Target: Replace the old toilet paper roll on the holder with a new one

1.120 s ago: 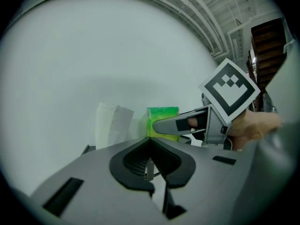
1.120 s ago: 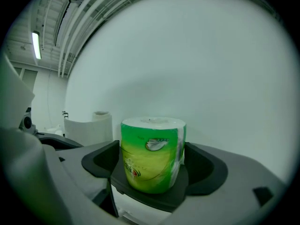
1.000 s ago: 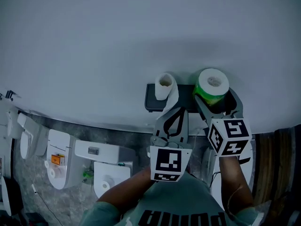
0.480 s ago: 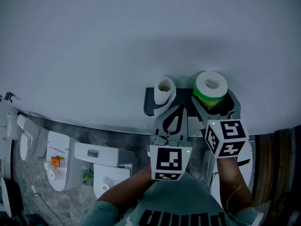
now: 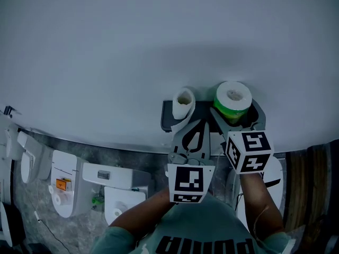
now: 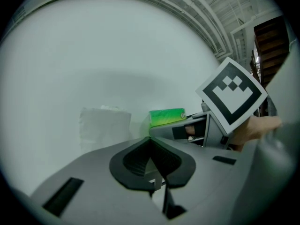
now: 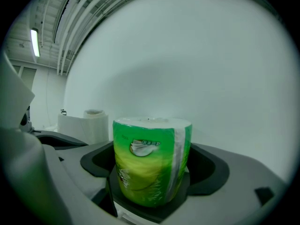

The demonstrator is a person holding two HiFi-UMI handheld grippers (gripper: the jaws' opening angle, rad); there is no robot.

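On the pale wall hangs a dark holder [image 5: 168, 116] with the old roll [image 5: 184, 101] on it, thin and almost used up, a loose sheet drooping from it. The same old roll [image 6: 104, 125] shows left of my left gripper's tips. My left gripper [image 5: 196, 125] is just below and right of it, jaws shut, nothing visibly between them. The new roll [image 5: 232, 100] in green wrapper stands upright to the right of the holder, and my right gripper [image 5: 233, 115] is shut on it. The new roll [image 7: 151, 158] fills the space between that gripper's [image 7: 150, 175] pads.
The plain wall fills the upper part of the head view. Far below on the grey floor stand white toilet fixtures [image 5: 119, 192] at the left. Dark wooden boards [image 5: 312, 189] run down the right edge. My arms come up from the bottom.
My right gripper has carried the green-wrapped roll a little to the left, closer to the holder. The left gripper has stayed shut below the old roll.
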